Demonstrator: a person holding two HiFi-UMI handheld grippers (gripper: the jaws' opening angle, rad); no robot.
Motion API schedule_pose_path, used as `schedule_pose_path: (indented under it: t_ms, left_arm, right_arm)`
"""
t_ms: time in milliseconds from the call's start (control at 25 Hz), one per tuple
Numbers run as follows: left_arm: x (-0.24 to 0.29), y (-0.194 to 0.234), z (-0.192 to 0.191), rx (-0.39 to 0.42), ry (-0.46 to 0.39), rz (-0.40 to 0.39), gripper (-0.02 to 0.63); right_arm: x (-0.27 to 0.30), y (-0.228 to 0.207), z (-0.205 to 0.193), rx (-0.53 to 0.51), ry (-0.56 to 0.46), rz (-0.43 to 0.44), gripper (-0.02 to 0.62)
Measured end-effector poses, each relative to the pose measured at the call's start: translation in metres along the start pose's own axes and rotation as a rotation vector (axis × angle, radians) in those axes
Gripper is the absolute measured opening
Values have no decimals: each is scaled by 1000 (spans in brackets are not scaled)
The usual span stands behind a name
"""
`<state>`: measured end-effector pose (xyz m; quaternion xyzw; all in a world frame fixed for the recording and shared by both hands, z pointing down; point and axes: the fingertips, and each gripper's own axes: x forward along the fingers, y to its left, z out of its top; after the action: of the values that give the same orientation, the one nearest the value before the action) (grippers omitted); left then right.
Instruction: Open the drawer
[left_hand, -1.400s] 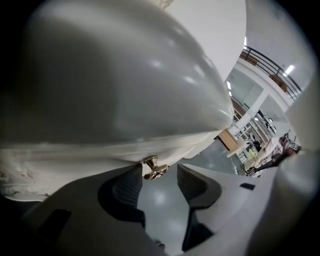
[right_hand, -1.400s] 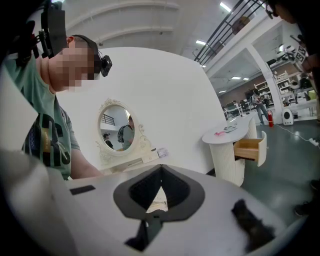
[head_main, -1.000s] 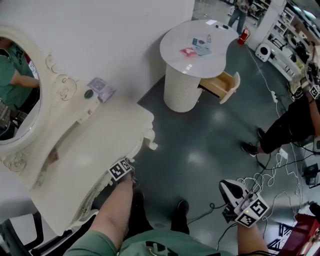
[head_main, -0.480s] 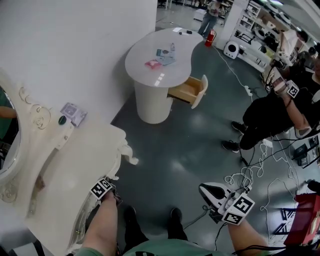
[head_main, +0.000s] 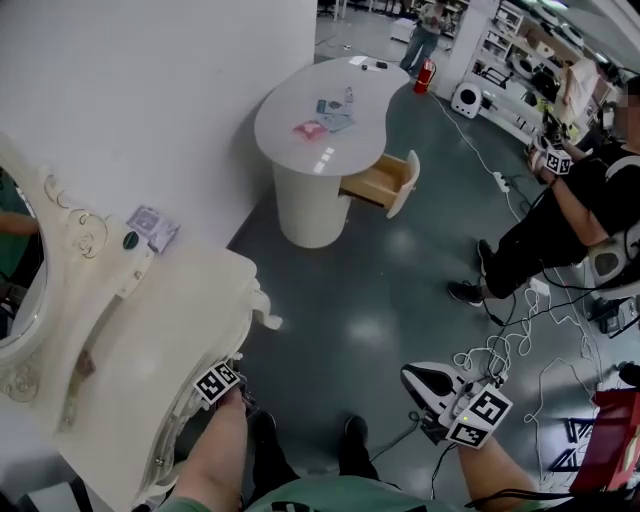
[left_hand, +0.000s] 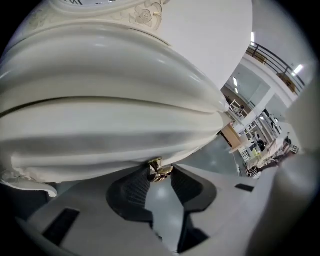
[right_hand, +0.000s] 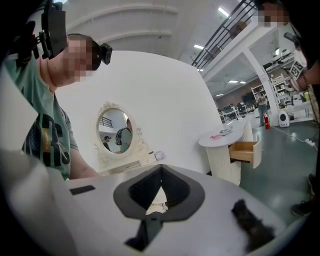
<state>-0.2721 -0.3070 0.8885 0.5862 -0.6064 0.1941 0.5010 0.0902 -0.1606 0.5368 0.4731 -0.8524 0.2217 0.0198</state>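
Note:
A cream carved dressing table (head_main: 150, 340) stands at the left of the head view. Its curved drawer front (left_hand: 110, 100) fills the left gripper view. A small brass handle (left_hand: 159, 169) hangs under that front. My left gripper (left_hand: 160, 176) has both ribbed pads closed on the handle. In the head view only its marker cube (head_main: 217, 383) shows at the table's front edge, and the jaws are hidden below. My right gripper (head_main: 408, 372) hangs over the floor to the right, away from the table. In its own view the right gripper (right_hand: 161, 168) is shut with nothing held.
A round white table (head_main: 330, 100) with an open wooden drawer (head_main: 385, 182) stands across the grey floor. A person in black (head_main: 560, 220) sits at the right. Cables (head_main: 500, 360) lie on the floor near my right gripper. An oval mirror (head_main: 12, 290) tops the dressing table.
The head view swung so the round table sits further left. My left gripper's cube has shifted slightly right along the dressing table's front edge. The right gripper has stayed in place.

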Motion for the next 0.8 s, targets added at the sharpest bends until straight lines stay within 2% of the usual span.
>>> schedule_pose_path:
  t_ms: [800]
  left_arm:
    - [-10,-21,-39,16,29,-27,135]
  right_arm:
    - [-24,-13,14,-12,-30,-10,12]
